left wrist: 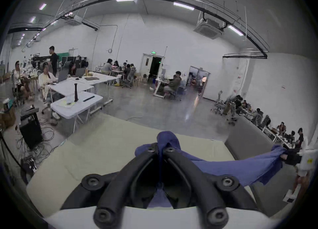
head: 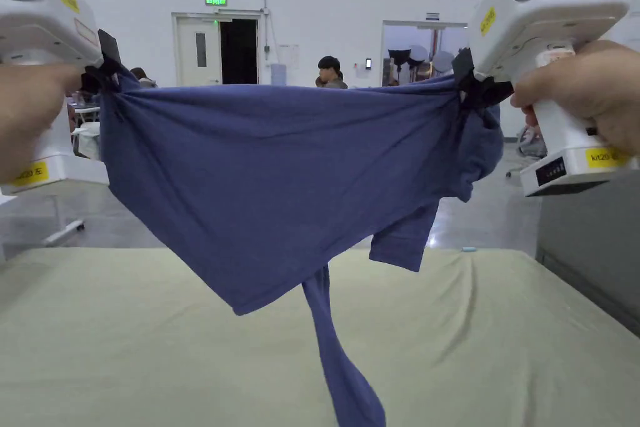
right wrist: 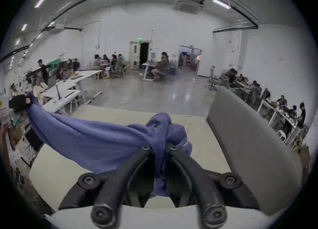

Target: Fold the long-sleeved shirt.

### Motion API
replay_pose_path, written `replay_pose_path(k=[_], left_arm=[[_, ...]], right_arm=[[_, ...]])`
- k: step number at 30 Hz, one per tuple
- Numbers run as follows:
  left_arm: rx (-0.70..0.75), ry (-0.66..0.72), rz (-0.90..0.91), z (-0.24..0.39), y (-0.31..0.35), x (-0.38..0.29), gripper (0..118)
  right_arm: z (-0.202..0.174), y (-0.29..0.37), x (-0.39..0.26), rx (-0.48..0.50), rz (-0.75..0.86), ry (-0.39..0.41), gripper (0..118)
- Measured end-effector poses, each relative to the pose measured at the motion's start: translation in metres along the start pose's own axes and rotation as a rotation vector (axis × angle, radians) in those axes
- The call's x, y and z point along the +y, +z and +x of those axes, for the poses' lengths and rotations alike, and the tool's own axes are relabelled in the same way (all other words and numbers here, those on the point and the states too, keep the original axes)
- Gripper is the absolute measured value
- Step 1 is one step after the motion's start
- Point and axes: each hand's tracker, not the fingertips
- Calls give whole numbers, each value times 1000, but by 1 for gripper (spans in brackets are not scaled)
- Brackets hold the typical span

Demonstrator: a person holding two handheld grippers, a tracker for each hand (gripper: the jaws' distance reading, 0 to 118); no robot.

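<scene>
Shirt (head: 275, 172) hung in the air between my two hands, stretched into a taut top edge well above the worktop (head: 125, 334), whose pale green cover lay bare beneath it. My left hand-held gripper (head: 107, 72) pinched a bunched corner at about 9 o'clock in the head view, and my right hand-held gripper (head: 470, 89) pinched the other end at about 3 o'clock. In each gripper view both jaws were clenched on a wad of blue cloth, with a knob of fabric poking out past the tips.

One sleeve (head: 340, 359) dangled toward 6 o'clock, its end reaching down to the worktop; a shorter flap (head: 400, 247) hung at roughly 5 o'clock. The body sagged unevenly, lower toward the left of centre.

I judged the step in hand to be spreading the garment before laying it flat, with the folding itself not yet begun. To do it well, I reckoned I should keep both grips firm and level, hold the top edge tight so the body hung without twists, then lower the far hem first toward 12 o'clock and draw back, letting the cloth settle smooth. The risk I saw was the trailing sleeve getting trapped under the body, and the bunched grips leaving creased corners.
</scene>
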Motion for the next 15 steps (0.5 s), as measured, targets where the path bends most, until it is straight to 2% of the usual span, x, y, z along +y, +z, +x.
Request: replay_pose_path(k=[3, 7, 9, 12, 15], left_arm=[[-67, 42, 36, -2, -30, 15, 0], [-53, 63, -43, 2, -66, -5, 0], [-64, 53, -74, -1, -84, -29, 0], [-14, -24, -201, -9, -116, -86, 0], [-14, -48, -334, -26, -143, -165, 0]], right_arm=[[11, -20, 17, -5, -20, -32, 7], [18, -49, 6, -22, -34, -50, 7], [19, -73, -18, -45, -70, -30, 7], [21, -119, -84, -8, -181, -7, 7], [18, -163, -180, 30, -294, 1, 7]])
